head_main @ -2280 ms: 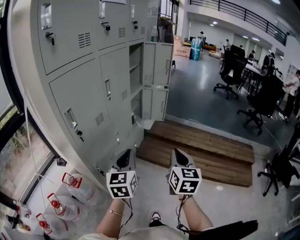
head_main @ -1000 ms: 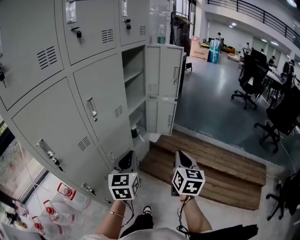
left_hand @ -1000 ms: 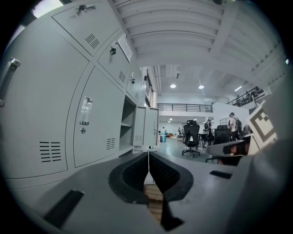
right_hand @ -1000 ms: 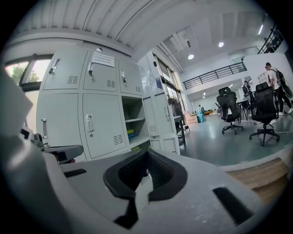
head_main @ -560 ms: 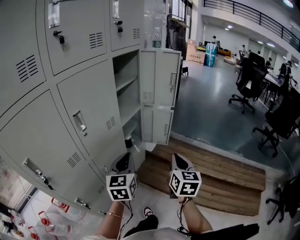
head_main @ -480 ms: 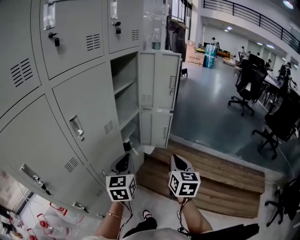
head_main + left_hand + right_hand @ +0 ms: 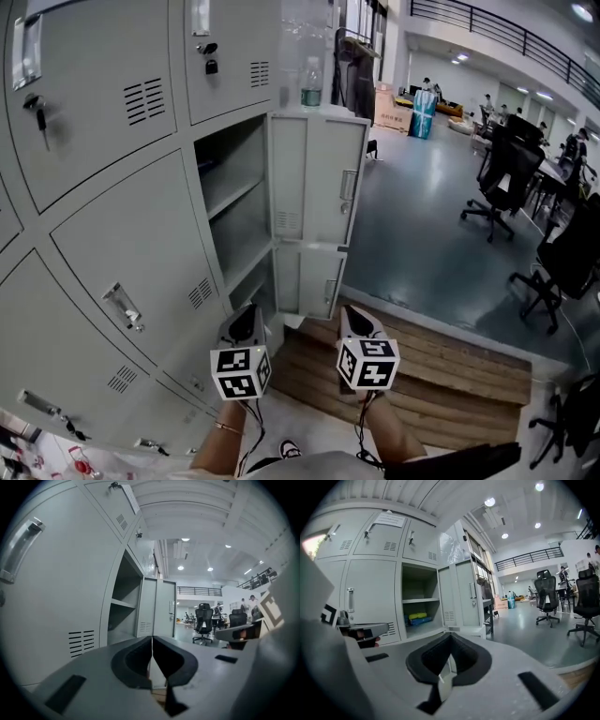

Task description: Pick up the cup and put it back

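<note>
— Both grippers have come closer to the open locker. Its two doors (image 7: 319, 178), well ahead a second ago, now hang just beyond the tips.
— And the cup?
— I can't make one out. The lower compartment (image 7: 253, 281) lies right behind the left gripper (image 7: 246, 321), which hides most of it.
— The locker bank (image 7: 112, 253)?
— It runs along that gripper's left. The upper compartment (image 7: 230, 197), ahead-left of the right gripper (image 7: 354, 321), holds something yellow and blue (image 7: 417, 617) on its shelf, too small to name.
— Jaws?
— Both pairs are pressed together, with nothing between them.
— Room?
— A wooden platform (image 7: 441, 361) lies just ahead of the right gripper, with grey floor (image 7: 422, 234) beyond and office chairs (image 7: 502, 178) far to its right. A bottle (image 7: 310, 82) shows above the upper door
</note>
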### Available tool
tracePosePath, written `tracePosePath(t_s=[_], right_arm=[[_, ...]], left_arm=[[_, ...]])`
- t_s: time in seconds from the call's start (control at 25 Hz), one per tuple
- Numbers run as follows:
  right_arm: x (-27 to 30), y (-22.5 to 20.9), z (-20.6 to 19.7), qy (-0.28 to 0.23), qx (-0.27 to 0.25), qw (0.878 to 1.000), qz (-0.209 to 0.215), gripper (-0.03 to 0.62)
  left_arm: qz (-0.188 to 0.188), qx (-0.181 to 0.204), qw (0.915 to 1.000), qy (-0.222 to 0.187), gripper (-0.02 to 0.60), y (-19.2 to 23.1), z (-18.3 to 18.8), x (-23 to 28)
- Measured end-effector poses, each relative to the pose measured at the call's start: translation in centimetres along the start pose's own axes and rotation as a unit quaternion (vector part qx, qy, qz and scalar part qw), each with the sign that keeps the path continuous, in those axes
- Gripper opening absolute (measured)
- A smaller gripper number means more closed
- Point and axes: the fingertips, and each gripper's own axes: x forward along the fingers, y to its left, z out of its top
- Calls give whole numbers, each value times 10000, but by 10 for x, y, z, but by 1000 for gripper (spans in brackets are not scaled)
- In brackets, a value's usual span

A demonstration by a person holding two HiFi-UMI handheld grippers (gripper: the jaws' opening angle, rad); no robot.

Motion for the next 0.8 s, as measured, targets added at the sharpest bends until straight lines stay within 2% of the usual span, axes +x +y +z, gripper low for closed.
tracePosePath(t_s=[0.24,0.44,0.6,0.8], right_arm=[[50,-11,7,55,0,9999,89,-8],[82,-13,-2,248,111,9993,238,-8],[105,-10,-10,414,129,9977,522,-8],[138,-5,-3,497,59,9928,1085,-9]], left_arm=[[105,-45,9999,72,9,14,-4,43],[300,-98,9992,247,9,26,-16,60],[655,-207,9970,369,9,38,-28,64],[1251,-255,9911,383,9,48,-31,65]])
